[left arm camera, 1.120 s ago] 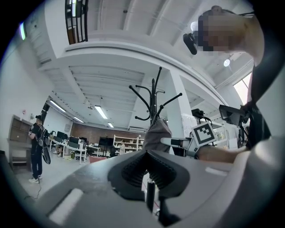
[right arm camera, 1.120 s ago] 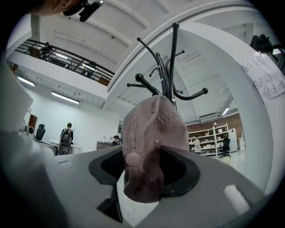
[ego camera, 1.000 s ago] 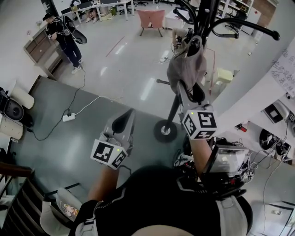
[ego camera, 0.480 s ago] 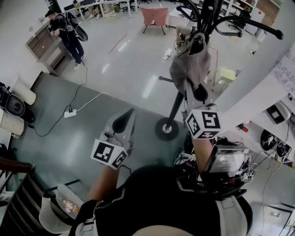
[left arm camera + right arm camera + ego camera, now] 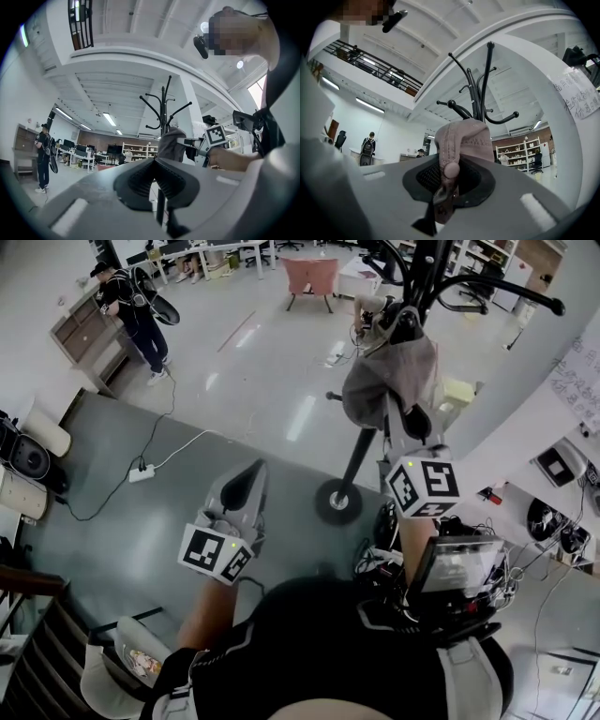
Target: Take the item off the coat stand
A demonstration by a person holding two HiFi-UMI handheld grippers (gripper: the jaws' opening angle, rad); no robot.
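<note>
A pinkish-grey cap [image 5: 389, 379] hangs high on the black coat stand [image 5: 360, 454], draped by a hook. My right gripper [image 5: 396, 416] reaches up to the cap's lower edge; its jaws have just been closing and now pinch the fabric. In the right gripper view the cap's [image 5: 468, 138] strap and button sit clamped between the dark pads of that gripper [image 5: 449, 178], with the stand's hooks [image 5: 480, 93] behind. My left gripper [image 5: 253, 470] hovers lower left, away from the stand, shut and holding nothing. From the left gripper view [image 5: 153, 161] the cap [image 5: 171, 144] shows beside the pole.
The stand's round base [image 5: 336, 503] rests at the edge of the grey floor mat. A person [image 5: 131, 306] stands far left, a pink chair [image 5: 309, 273] beyond. A power strip [image 5: 141, 476] and cable lie on the floor. Electronics clutter [image 5: 459, 563] sits at my right.
The right gripper has closed on the cap and risen a little, bunching the fabric upward and to the right. The left gripper has drifted slightly left.
</note>
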